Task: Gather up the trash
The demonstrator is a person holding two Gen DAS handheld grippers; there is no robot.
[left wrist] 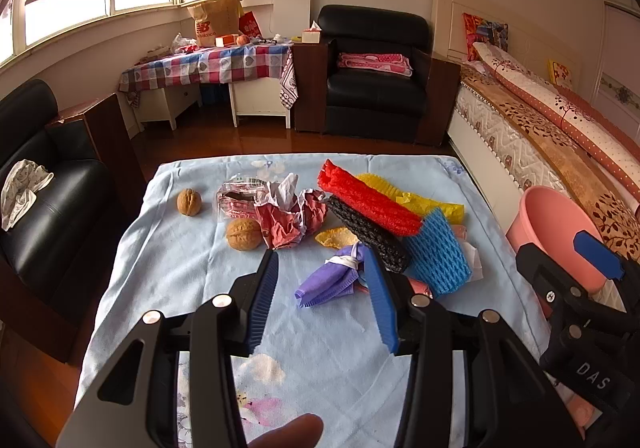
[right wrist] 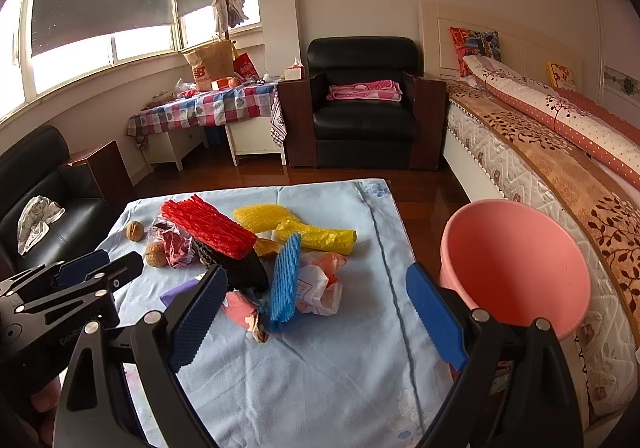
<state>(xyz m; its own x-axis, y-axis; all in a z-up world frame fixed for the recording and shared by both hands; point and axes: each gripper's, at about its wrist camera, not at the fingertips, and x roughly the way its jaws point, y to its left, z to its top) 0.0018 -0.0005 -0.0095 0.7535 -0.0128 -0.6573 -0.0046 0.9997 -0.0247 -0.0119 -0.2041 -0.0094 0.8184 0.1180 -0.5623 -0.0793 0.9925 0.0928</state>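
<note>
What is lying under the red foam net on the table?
The red foam net rests across a black foam net and overlaps a yellow foam net. Whatever else lies beneath its middle is covered; the blue cloth shows only around the pile.

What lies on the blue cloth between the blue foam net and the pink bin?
A crumpled white-and-orange plastic bag beside the blue foam net, then bare blue cloth up to the pink bin; the right wrist view shows it.
</note>
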